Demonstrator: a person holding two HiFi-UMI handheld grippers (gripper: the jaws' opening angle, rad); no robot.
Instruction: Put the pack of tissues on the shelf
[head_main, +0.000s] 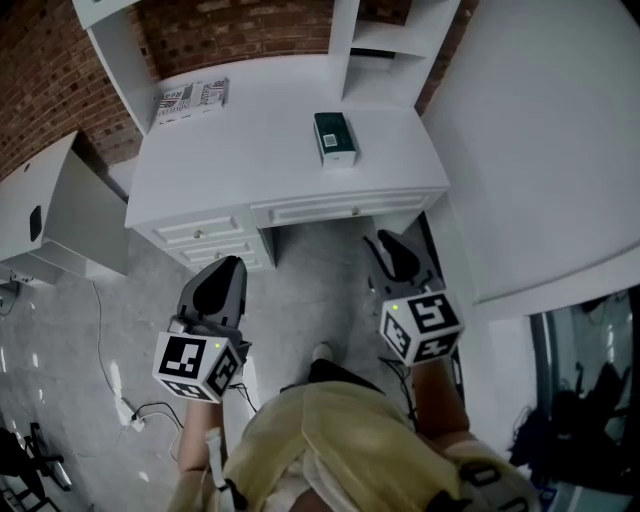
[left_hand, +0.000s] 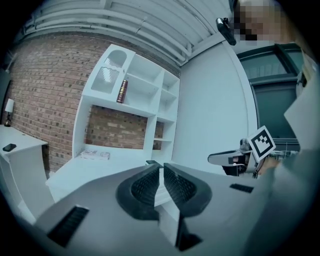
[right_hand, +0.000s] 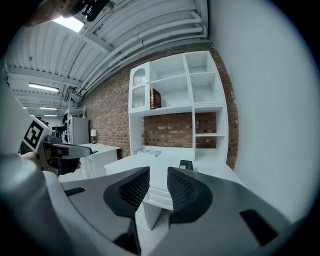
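Note:
The pack of tissues (head_main: 335, 137) is a dark green box lying on the white desk (head_main: 250, 170), near the foot of the white shelf unit (head_main: 385, 50). It also shows in the right gripper view as a small dark pack of tissues (right_hand: 186, 165) below the open shelves (right_hand: 200, 95). Both grippers hang over the floor in front of the desk, well short of the pack. My left gripper (head_main: 220, 285) (left_hand: 161, 167) has its pads together, empty. My right gripper (head_main: 392, 255) (right_hand: 158, 172) is open by a narrow gap, with nothing between the pads.
A printed booklet (head_main: 190, 100) lies at the desk's back left. A brown book (right_hand: 155, 98) stands on an upper shelf. A second white table (head_main: 50, 210) stands to the left, a white wall (head_main: 540, 130) to the right. Cables (head_main: 130, 410) trail on the grey floor.

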